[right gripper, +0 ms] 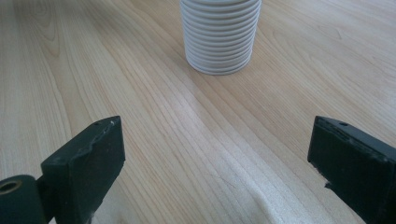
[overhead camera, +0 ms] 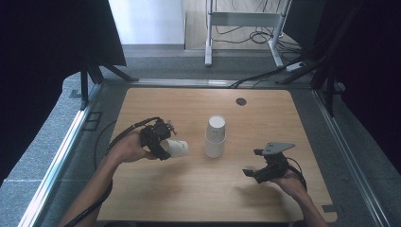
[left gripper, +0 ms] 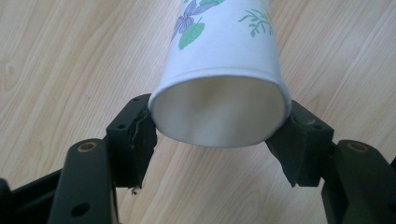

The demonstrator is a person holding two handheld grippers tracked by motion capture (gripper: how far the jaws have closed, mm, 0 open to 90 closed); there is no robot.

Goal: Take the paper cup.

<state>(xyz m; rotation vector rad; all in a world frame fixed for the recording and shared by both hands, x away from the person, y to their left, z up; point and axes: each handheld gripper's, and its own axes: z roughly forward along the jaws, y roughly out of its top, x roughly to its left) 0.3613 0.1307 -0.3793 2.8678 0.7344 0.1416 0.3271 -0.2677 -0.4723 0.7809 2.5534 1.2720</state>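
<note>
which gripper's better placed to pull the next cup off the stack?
Right, probably. The right gripper is open, empty, facing the cup stack. The left gripper is shut on a paper cup.

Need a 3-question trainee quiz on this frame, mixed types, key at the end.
1. True or false: the left gripper is shut on a single cup near its rim.
2. Multiple choice: how does the stack stand on the table? A) open ends up B) upside down, rims on the wood C) lying on its side
3. Fill in: the right gripper has its jaws ____, with nothing between them.

Key: 1 true; 2 B, the ringed rims meet the wood in the right gripper view; 3 open.
</note>
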